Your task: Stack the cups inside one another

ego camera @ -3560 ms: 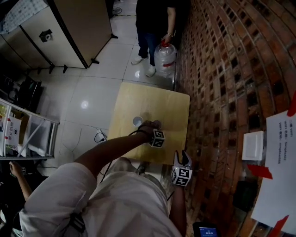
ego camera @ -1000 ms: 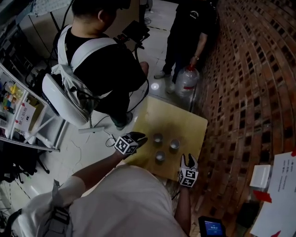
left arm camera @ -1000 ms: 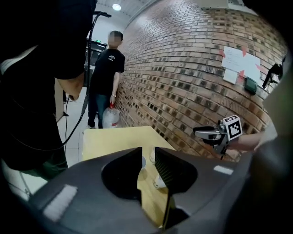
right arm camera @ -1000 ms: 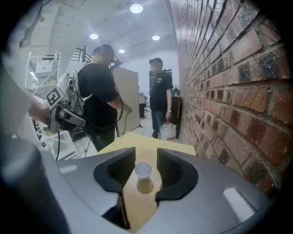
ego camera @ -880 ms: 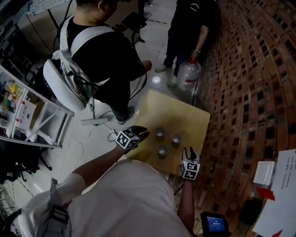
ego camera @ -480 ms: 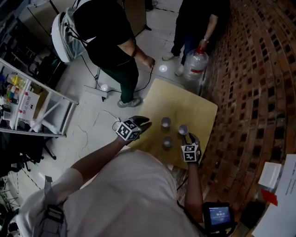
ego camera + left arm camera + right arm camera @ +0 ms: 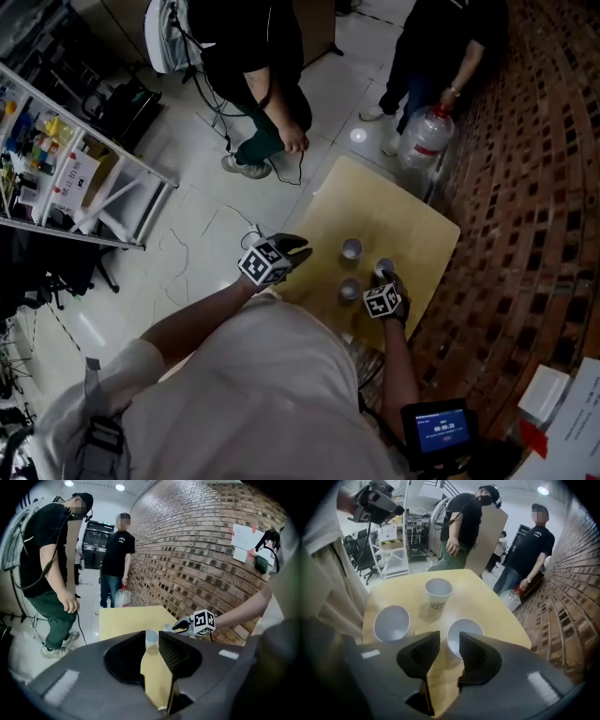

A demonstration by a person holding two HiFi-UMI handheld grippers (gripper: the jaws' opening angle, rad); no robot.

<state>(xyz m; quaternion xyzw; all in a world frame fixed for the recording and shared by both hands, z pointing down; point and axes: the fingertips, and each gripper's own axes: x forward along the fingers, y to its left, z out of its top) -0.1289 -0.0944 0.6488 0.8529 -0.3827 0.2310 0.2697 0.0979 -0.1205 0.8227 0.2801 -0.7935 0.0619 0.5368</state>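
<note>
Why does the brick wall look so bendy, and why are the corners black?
Head view: the wide lens curves the brick wall; dim light. Left gripper view: wall bows too, round picture, black corners. Right gripper view: same black corners.

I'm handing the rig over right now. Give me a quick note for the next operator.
Left gripper: open, empty, by the table's left edge.
Right gripper: open, jaws just been closing, over the rim of the cup by the brick wall; not gripping.
Cups: three, upright, apart on the table: that one, the printed cup, the cup nearest the person.
Done: nothing stacked. Left: all stacking.
</note>
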